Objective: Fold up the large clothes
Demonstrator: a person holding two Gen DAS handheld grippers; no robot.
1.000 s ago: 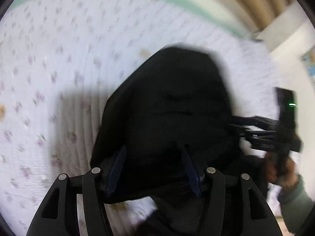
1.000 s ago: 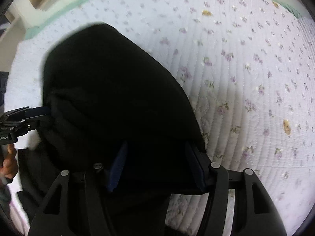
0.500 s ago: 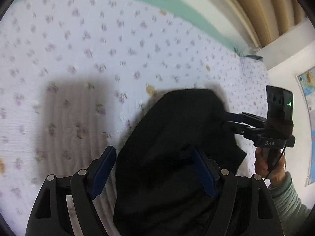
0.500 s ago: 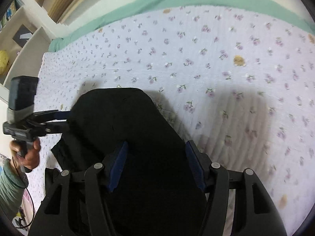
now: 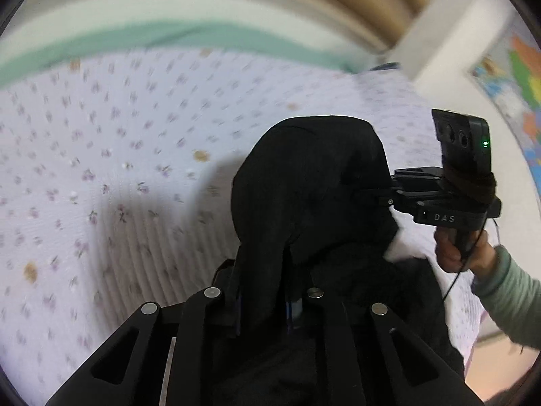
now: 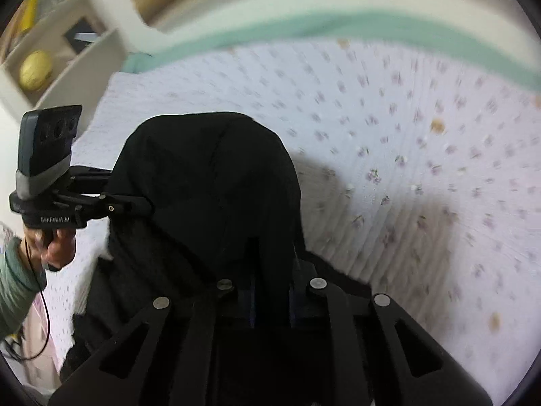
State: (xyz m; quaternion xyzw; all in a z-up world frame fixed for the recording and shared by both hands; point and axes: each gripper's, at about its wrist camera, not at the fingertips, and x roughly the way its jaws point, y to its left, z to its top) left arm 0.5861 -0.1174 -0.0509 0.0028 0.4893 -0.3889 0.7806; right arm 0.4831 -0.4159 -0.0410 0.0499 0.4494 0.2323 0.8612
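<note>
Here, the left gripper [image 5: 263, 304] sits at the bottom middle of the left wrist view, and its two fingers are pinched tight on a fold of the black garment [image 5: 311, 182]. The cloth goes up from the fingers into a big dark hump in the middle of that picture. The right gripper [image 5: 378, 196] comes in from the right side of the same view and bites the other side of the hump. A hand [image 5: 456, 250] in a green sleeve [image 5: 507, 297] holds its handle at the lower right. In the right wrist view, the right gripper [image 6: 270, 297] is at the bottom middle, squeezed shut on the black garment [image 6: 209, 182] too. The left gripper [image 6: 135, 206] reaches in from the left side and holds the cloth there. Under the garment is a bed cover [image 5: 101, 169] with small purple flowers, filling the left and middle of the left wrist view. A green strip [image 5: 169, 40] runs along its far edge near the top. A bright map [image 5: 514, 77] hangs at the upper right. A yellow ball [image 6: 35, 69] sits on a shelf at the upper left of the right wrist view. Both pictures are a bit blurry.
</note>
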